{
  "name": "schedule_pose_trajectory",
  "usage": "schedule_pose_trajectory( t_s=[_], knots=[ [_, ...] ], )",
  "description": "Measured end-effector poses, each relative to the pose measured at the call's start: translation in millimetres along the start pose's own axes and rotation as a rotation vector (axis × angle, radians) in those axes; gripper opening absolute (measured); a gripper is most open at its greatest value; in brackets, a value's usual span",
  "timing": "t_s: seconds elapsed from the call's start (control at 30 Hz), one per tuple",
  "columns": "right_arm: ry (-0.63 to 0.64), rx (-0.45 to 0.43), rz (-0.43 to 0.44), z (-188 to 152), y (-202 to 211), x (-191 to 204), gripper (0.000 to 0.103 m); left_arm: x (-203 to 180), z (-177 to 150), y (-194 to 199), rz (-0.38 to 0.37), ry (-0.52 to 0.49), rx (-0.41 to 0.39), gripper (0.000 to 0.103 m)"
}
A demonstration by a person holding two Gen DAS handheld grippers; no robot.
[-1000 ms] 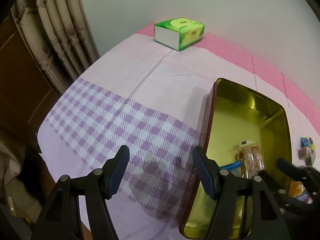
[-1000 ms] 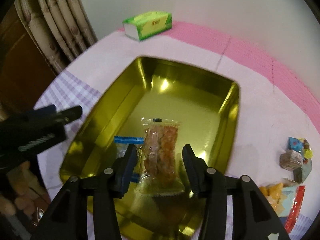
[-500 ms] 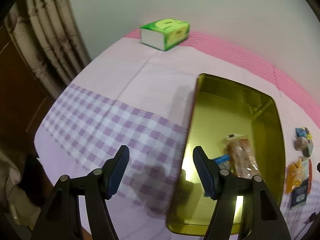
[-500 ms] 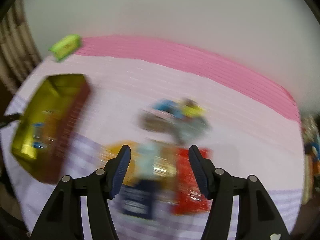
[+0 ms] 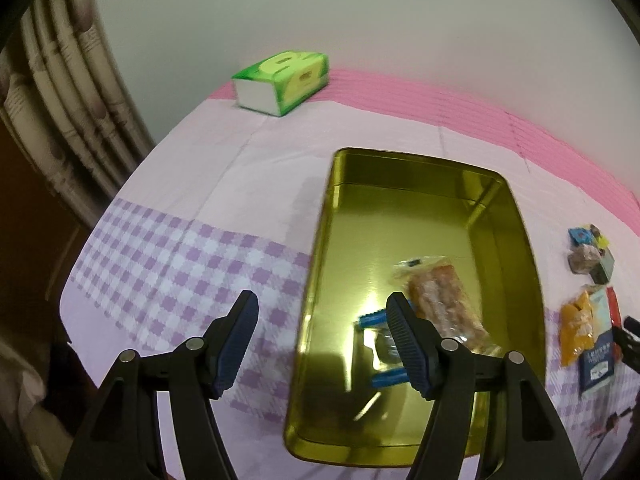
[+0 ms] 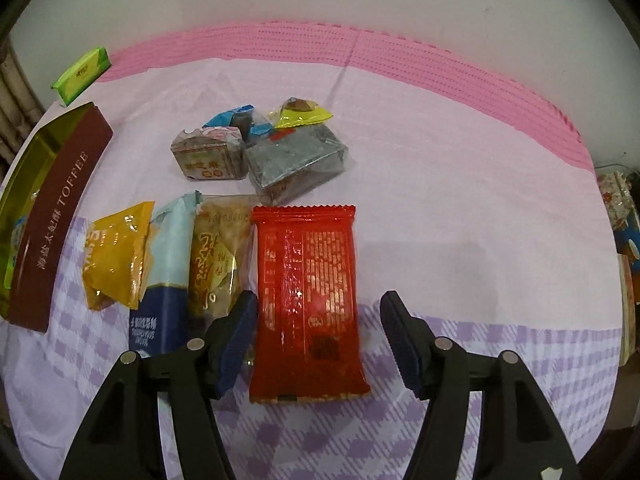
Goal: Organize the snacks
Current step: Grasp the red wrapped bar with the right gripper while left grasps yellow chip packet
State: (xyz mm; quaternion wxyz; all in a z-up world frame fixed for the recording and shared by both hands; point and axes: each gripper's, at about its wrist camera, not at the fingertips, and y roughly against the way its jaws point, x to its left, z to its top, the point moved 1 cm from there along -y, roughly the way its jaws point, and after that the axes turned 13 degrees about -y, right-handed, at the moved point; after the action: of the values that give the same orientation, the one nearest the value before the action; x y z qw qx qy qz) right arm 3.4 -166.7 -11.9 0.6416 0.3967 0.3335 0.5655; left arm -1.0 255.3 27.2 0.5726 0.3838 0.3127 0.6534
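Right claw [image 6: 316, 336] swung from tin to red packet [image 6: 308, 300], released, straddling it.

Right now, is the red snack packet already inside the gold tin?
No. The red packet lies flat on the tablecloth, between the open fingers of the right gripper, apart from the gold tin.

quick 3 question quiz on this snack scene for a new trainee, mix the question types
1. True or false: the right gripper is shut on the red packet.
2. Multiple choice: what lies inside the gold tin? A) nothing B) an orange snack pack and a blue-edged wrapper C) the tissue box
3. Fill in: the left gripper is ____.

Key: 1 false, it is open with the packet between its fingers; 2 B; 3 open.
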Motion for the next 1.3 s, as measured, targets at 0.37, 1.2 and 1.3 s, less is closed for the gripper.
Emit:
schedule_pose_trajectory(
  t_s=[0.37,1.2,1.3],
  knots=[
    [0.004,-0.025,0.057,3.0,-8.0,-1.9,0.046,-66.2,11.9,18.6,-0.061,-0.141,-0.007,0.067],
    [-0.126,-0.023,0.006,-27.2,10.6,-79.2,0.046,-235.7,39.9,-10.0,-0.385,-0.281,0.177,0.064],
    [-0.130,-0.025,0.007,-28.0,11.7,-81.8,0.047,-243.2,41.2,-12.6,-0.378,-0.295,0.180,0.057]
  ],
)
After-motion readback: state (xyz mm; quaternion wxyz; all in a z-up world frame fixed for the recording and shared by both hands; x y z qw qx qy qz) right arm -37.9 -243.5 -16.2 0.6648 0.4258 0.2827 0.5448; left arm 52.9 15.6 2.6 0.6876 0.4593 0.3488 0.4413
